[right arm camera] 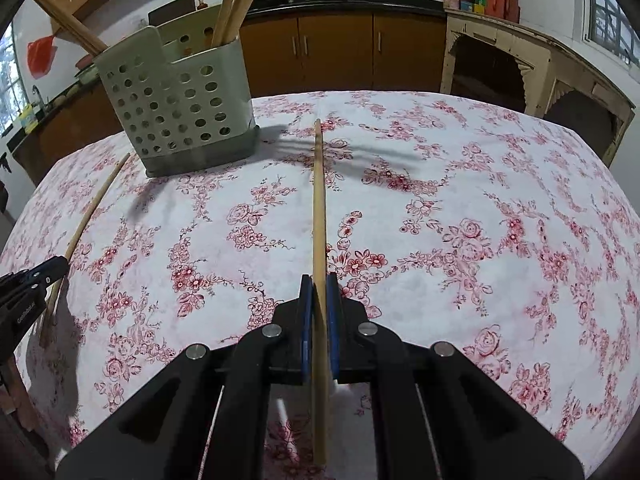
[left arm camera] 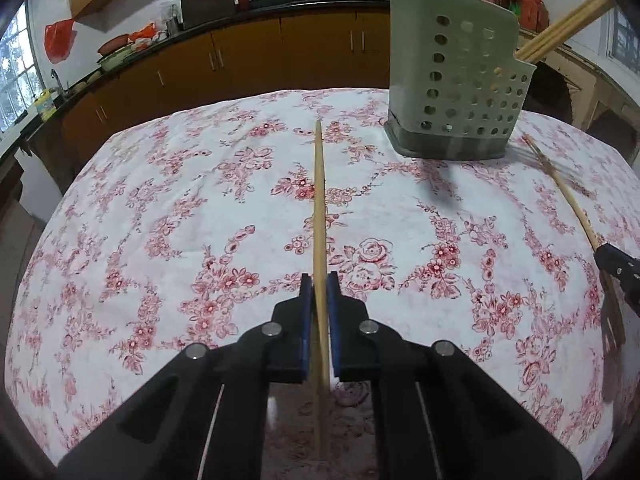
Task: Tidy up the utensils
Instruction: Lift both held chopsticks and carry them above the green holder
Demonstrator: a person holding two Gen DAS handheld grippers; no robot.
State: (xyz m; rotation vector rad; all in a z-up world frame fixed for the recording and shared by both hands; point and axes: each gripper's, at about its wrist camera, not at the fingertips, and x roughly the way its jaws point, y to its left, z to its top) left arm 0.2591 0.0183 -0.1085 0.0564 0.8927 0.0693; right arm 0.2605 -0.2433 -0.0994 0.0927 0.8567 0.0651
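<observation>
Chopsticks, one per gripper: left gripper [left arm camera: 319, 286] has its blue pads closed tight on a wooden chopstick [left arm camera: 319, 200], right gripper [right arm camera: 319, 286] likewise clamped on a second chopstick [right arm camera: 319, 200]. Each stick runs straight ahead along the fingers, long axis pointing away from the camera, tip out over the floral tablecloth [left arm camera: 180, 220], tail passing back between the jaws. Whether the tips touch the cloth, cannot tell. Target looks like the perforated utensil holder [left arm camera: 456, 92], standing upright on the far part of the table, already holding several chopsticks leaning out of the top. Key relation: holder sits ahead and to the right of the left gripper, ahead and to the left of the right gripper [right arm camera: 180, 108], so it lies between the two, farther out. Neither arm looks clearly nearer. Judgement: both sticks lie roughly horizontal now, so each needs tipping toward vertical before dropping into the holder's open top; the two grippers would converge, so one goes first.
</observation>
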